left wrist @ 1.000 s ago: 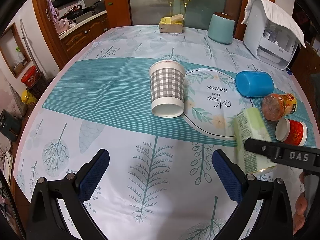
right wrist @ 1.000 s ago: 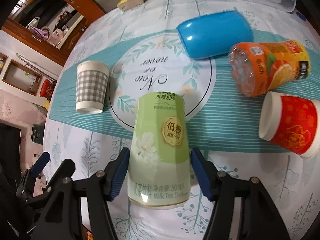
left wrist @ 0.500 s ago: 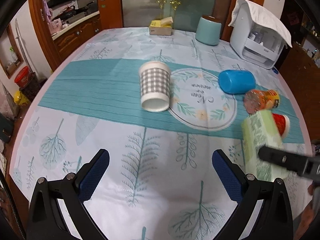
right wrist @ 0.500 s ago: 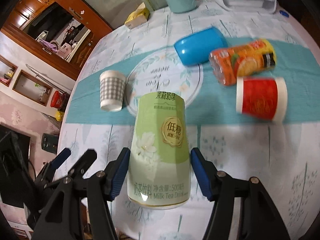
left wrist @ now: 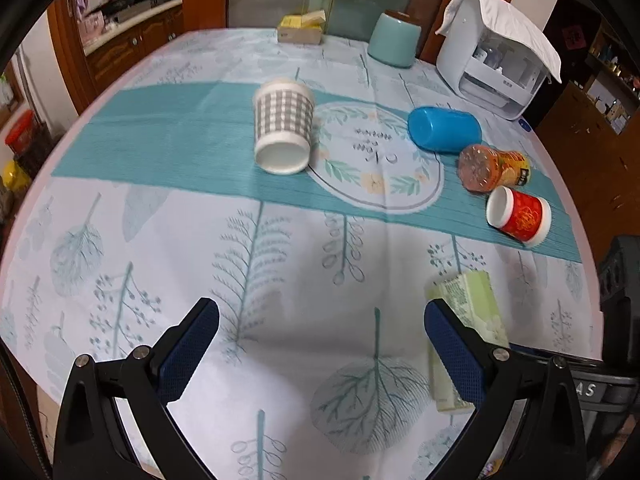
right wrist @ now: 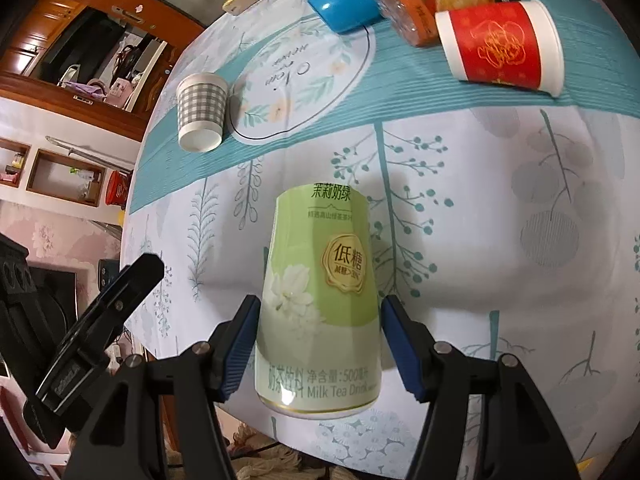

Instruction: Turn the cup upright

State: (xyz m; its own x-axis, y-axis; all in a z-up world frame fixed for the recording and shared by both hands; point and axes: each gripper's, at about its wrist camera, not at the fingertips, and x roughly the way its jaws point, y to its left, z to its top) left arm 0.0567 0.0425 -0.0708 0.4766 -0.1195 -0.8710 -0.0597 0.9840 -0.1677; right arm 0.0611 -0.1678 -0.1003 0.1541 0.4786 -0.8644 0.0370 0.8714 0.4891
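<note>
My right gripper (right wrist: 320, 344) is shut on a pale green milk tea cup (right wrist: 320, 304) and holds it above the table's near edge. The same cup (left wrist: 466, 312) shows in the left wrist view, partly behind my right finger. My left gripper (left wrist: 320, 356) is open and empty over the near part of the table. A grey checked cup (left wrist: 283, 132) lies on its side on the teal runner. A red cup (left wrist: 520, 216) and a blue cup (left wrist: 444, 130) also lie on their sides at the right.
An orange drink bottle (left wrist: 492, 166) lies between the blue and red cups. A white appliance (left wrist: 500, 60), a pale teal canister (left wrist: 394, 40) and a tissue box (left wrist: 300, 28) stand at the table's far side. The table edge is near on the right.
My right gripper has lifted the green cup off the runner and carried it back toward the near right edge. My left gripper has drawn back and stayed open.
</note>
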